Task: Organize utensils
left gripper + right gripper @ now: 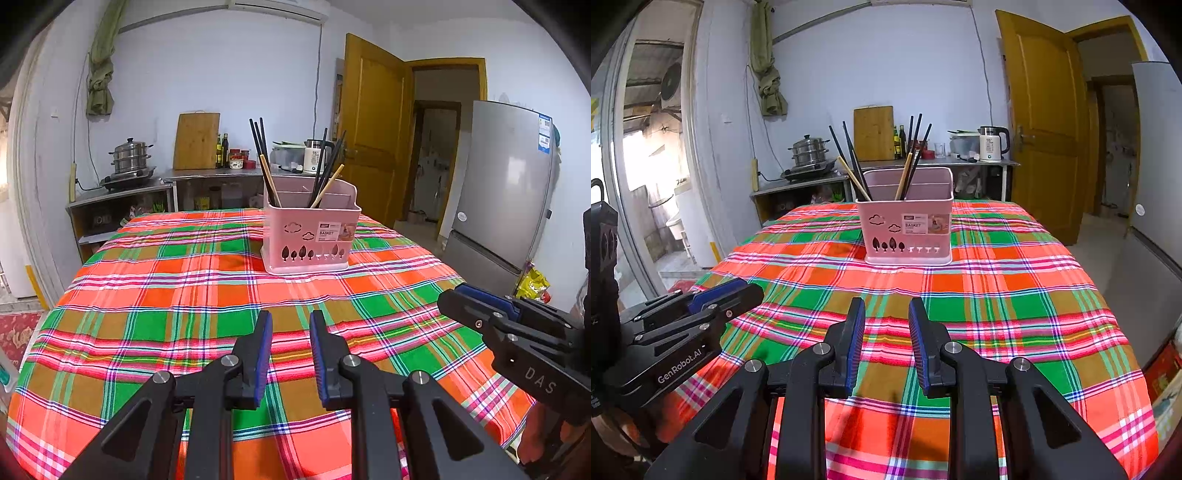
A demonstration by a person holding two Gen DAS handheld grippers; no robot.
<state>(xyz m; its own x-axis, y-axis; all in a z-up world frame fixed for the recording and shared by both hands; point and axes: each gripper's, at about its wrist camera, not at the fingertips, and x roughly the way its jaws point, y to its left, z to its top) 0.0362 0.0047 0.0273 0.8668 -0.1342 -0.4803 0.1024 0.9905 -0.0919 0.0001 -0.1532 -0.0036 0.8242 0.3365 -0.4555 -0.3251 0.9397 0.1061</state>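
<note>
Holding both grippers low over the near end of the table, you are keeping them side by side and aimed at the pink utensil basket (310,229), which is standing upright on the plaid tablecloth (166,295) well ahead of the fingertips. Your left gripper (290,325) is showing a narrow gap between its blue pads with only cloth visible through it, so it is carrying nothing. Your right gripper (886,314) is parted a touch wider and is likewise empty.

The basket is divided into compartments, and chopsticks are leaning in two clusters: dark chopsticks (258,147) with one light wooden chopstick (269,184) toward the left side, and another mixed bunch (327,173) fanning out toward the right. They are tilting outward because the compartments are roomy and nothing is bracing them. Exactly which compartment each bunch is sitting in cannot be told from these views.

No loose utensils are lying on the cloth, so I am judging that either the sorting is nearly finished or you are about to regroup dark and wooden sticks inside the basket. Both jaws are sitting narrow, which suits thin sticks; approaching from above the leaning tips is looking like the easier way in, since the basket walls are blocking a side grasp.
</note>
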